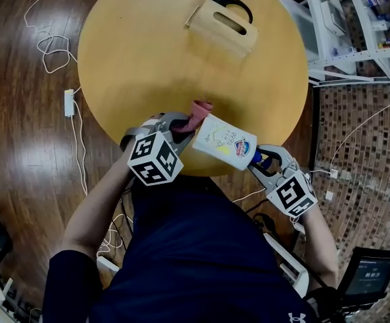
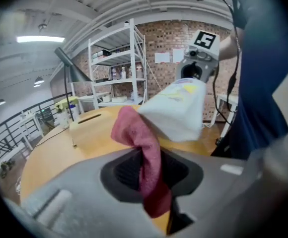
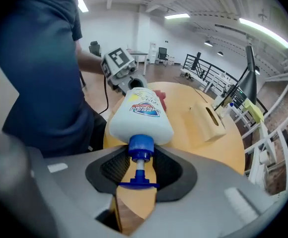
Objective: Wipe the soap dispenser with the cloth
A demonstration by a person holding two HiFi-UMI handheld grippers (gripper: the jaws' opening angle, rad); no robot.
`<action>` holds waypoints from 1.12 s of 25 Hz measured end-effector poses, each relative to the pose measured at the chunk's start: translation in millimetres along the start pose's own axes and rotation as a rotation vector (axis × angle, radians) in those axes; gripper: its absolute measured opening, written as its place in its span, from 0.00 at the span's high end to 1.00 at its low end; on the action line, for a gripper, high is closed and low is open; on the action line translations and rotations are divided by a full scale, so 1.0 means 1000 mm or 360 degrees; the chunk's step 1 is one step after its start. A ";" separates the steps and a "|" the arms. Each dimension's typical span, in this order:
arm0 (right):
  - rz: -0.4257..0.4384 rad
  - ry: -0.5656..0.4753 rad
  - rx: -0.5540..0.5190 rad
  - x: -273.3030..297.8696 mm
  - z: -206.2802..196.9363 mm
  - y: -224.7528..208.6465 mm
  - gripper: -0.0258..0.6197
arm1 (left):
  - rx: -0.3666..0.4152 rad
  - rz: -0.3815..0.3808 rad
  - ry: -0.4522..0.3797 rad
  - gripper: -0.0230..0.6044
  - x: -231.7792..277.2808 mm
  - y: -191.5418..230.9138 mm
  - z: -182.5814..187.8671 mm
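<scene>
A white soap dispenser (image 1: 223, 142) with a blue pump is lifted above the near edge of the round wooden table (image 1: 141, 52), lying almost level. My right gripper (image 1: 263, 161) is shut on its blue pump neck (image 3: 141, 148), the bottle (image 3: 140, 112) pointing away from the jaws. My left gripper (image 1: 181, 125) is shut on a pink cloth (image 1: 199, 110); in the left gripper view the cloth (image 2: 143, 148) hangs between the pads and its top touches the base of the dispenser (image 2: 178, 108).
A wooden box (image 1: 224, 25) with a slot and a black handle stands at the table's far side. White cables (image 1: 55, 52) trail over the wood floor at left. Shelving (image 1: 356, 25) stands at the upper right, beside a brick-patterned floor (image 1: 363, 153).
</scene>
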State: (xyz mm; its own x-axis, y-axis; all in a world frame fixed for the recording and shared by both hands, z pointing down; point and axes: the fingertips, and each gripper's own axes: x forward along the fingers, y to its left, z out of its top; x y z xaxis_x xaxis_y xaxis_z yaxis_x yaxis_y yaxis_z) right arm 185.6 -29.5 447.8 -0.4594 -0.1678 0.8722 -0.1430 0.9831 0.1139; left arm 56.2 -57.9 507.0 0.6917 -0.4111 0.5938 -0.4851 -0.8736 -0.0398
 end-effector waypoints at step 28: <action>-0.0093 0.0026 -0.0500 -0.025 0.022 -0.003 0.73 | -0.1414 -0.0861 -0.0917 0.83 -0.058 -0.013 0.037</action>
State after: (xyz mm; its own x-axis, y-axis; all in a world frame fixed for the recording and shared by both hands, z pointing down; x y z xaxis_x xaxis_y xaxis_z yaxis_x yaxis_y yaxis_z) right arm 178.2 -30.0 415.5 -0.4436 -0.2261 0.8672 0.1102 0.9465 0.3032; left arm 42.0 -32.2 443.1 0.9493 -0.2993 -0.0957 -0.1000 -0.5765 0.8110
